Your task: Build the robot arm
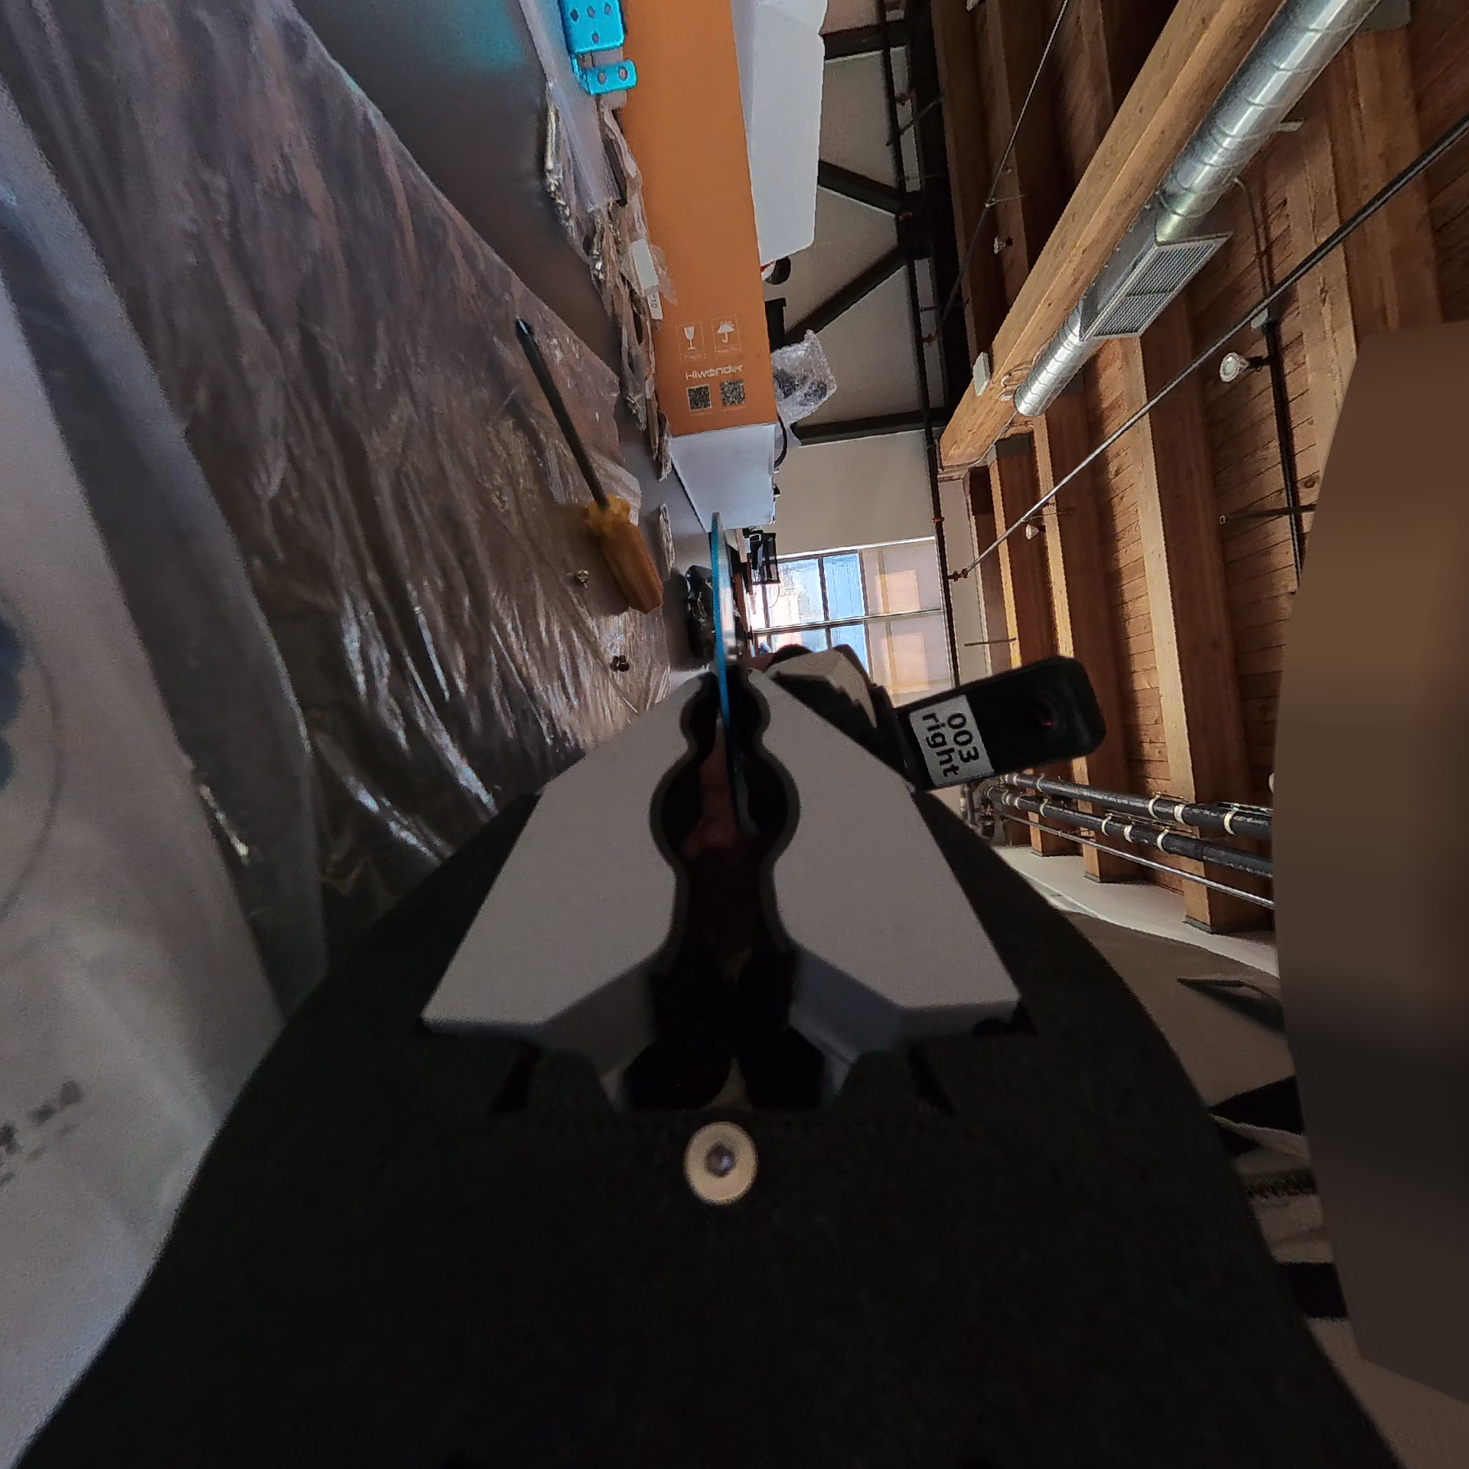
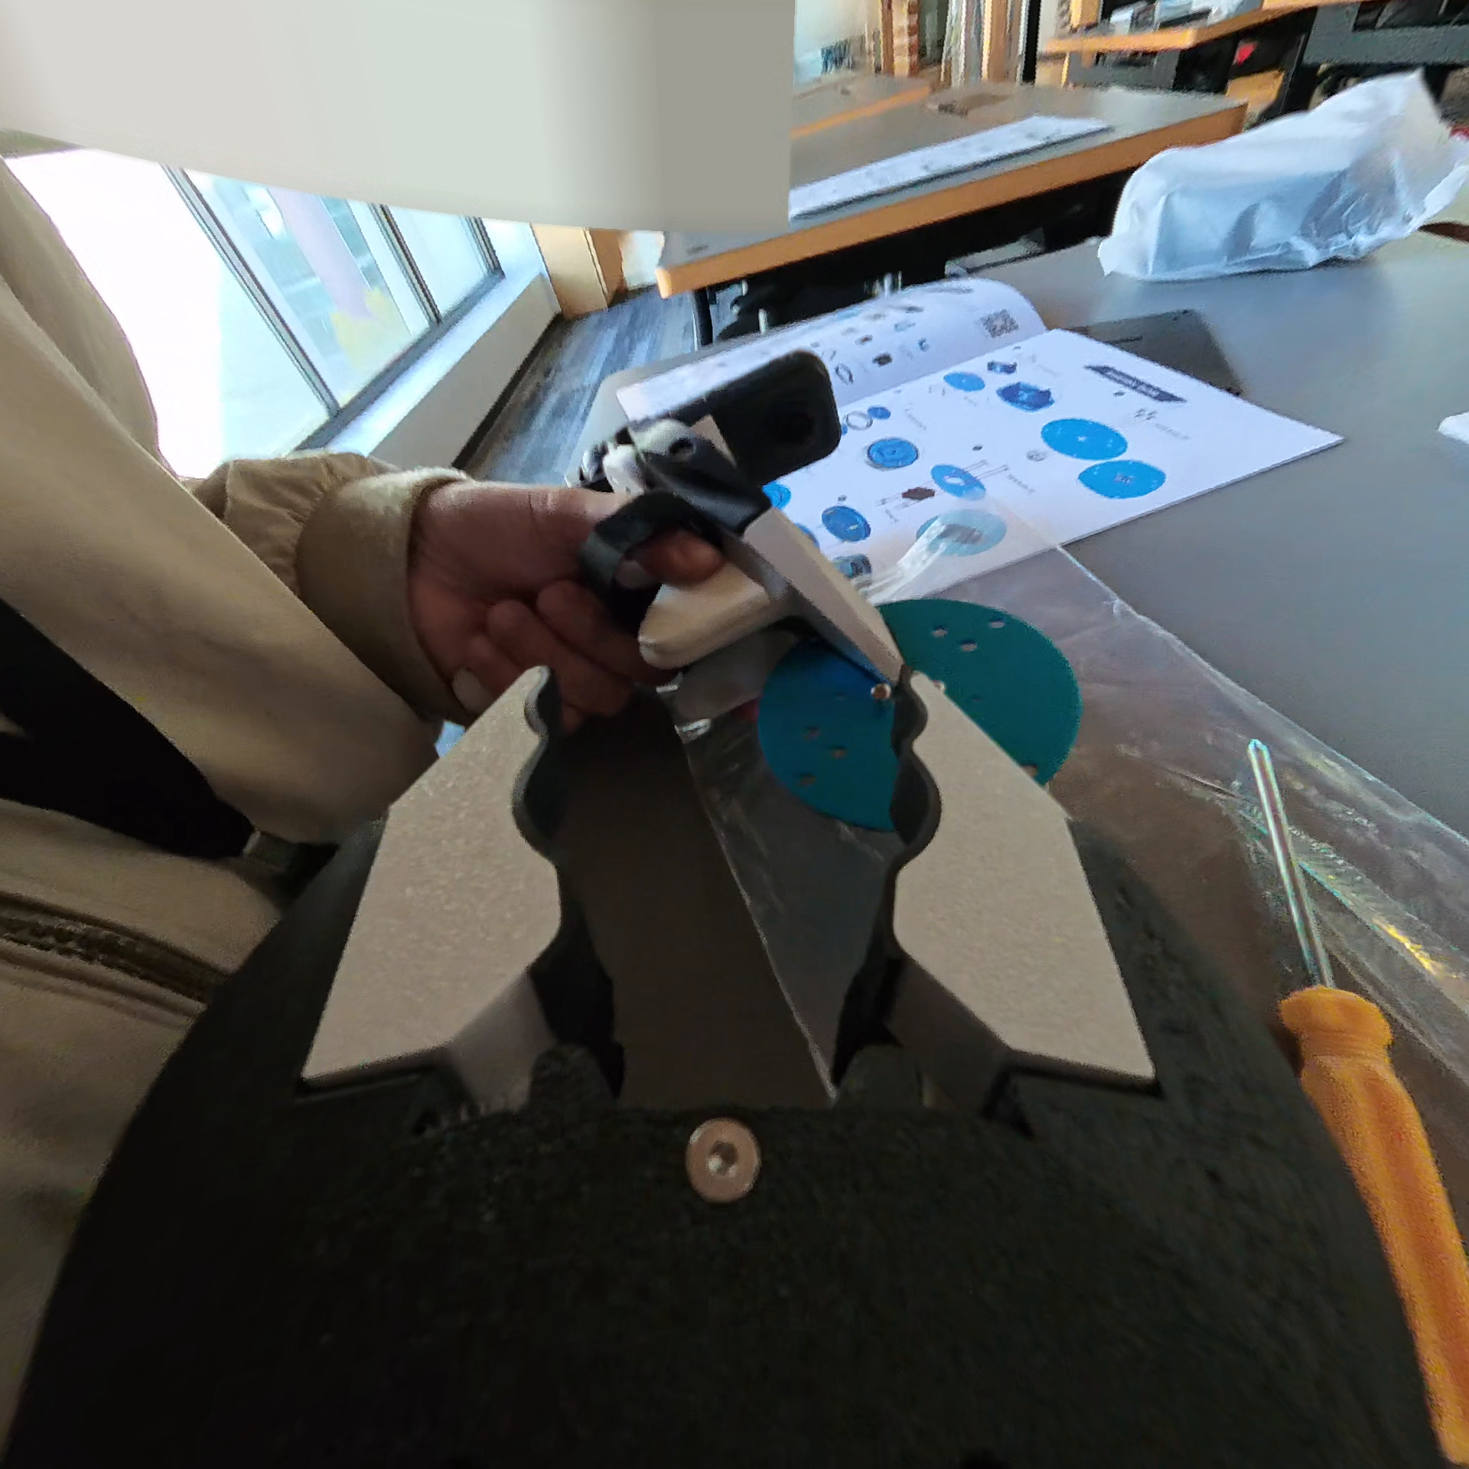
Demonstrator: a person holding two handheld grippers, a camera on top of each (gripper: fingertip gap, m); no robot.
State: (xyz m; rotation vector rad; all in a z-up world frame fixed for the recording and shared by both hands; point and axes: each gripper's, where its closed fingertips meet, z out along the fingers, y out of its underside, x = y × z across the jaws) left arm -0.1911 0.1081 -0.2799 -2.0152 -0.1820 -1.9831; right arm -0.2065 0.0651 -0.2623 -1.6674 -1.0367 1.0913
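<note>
The blue disc stands on edge above the surface, pinched at its rim by your left tongs. Your right tongs are spread, their right fingertip against the disc's face. The screwdriver lies just right.

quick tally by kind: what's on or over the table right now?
Round blue perforated metal discs: 1
Orange-handled screwdrivers: 1
Open white instruction booklets: 1
Orange-and-white cardboard boxes: 1
Tools: 2, left tool, right tool
Total: 6
</note>
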